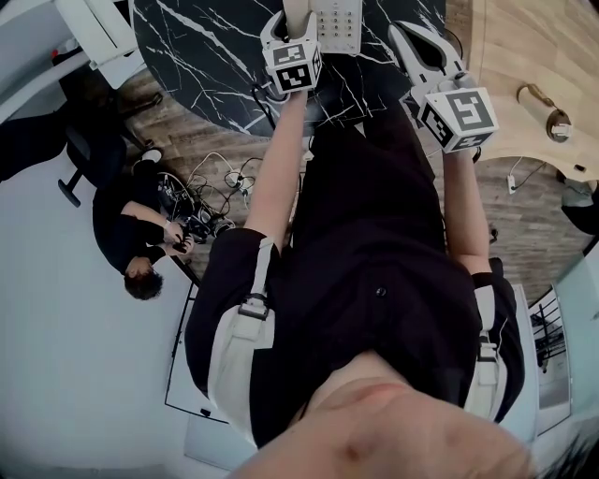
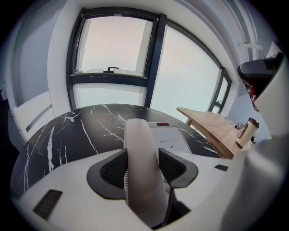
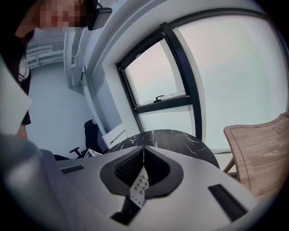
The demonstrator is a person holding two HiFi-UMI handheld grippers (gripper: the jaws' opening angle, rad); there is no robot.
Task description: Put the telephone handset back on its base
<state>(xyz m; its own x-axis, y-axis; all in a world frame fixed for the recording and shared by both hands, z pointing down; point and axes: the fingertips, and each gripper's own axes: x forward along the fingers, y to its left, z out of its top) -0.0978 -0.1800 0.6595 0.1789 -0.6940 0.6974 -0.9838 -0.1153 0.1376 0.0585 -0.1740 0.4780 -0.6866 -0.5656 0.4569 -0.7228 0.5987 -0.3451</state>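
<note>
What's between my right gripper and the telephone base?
Nothing. The head view shows only bare black marble table between the right gripper and the telephone base.

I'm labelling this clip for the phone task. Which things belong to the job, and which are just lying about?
Job: handset, clamped in the left gripper; telephone base; black marble table under it.
Lying about: wooden tabletop; floor cables; office chair; right gripper, shut and empty.
</note>
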